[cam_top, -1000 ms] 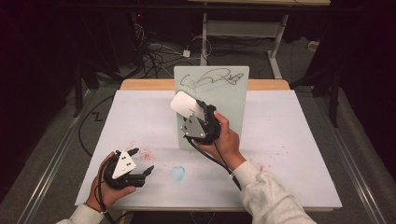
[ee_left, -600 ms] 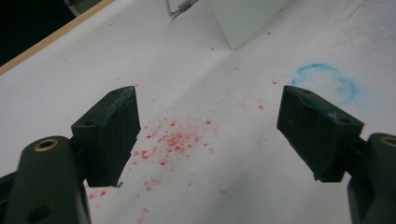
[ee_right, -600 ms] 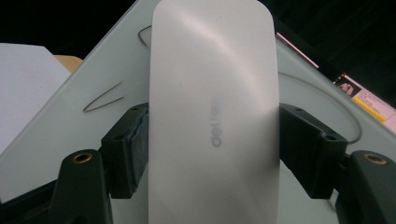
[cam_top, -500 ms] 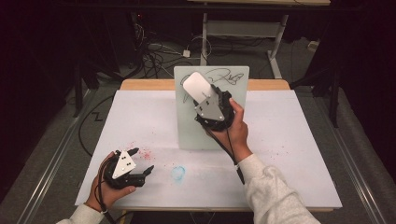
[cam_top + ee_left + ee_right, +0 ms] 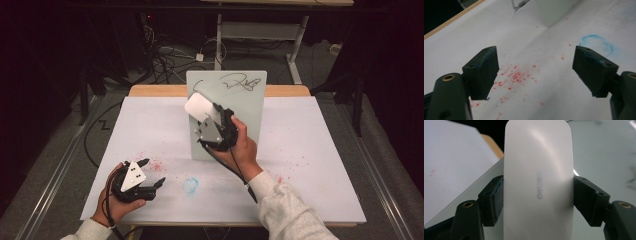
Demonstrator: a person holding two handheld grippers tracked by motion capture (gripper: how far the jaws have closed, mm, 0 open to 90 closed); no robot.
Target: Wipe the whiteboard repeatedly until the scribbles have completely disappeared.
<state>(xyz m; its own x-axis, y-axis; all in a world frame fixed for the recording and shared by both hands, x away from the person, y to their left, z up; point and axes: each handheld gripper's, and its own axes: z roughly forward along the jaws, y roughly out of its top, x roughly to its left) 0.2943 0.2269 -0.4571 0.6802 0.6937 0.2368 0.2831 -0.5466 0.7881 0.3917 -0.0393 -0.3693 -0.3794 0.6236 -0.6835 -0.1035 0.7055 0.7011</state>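
Holding a white eraser (image 5: pixel 198 107) lengthwise in its clamped jaws, the right gripper (image 5: pixel 212 121) faces the upright whiteboard (image 5: pixel 245 117), scribbles above; left gripper (image 5: pixel 149 174) idles open.

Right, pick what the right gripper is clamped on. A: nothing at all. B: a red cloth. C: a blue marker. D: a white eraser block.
D: in the right gripper view both jaws press the sides of the white eraser block, and the high view shows the right gripper holding it up against the upright whiteboard.
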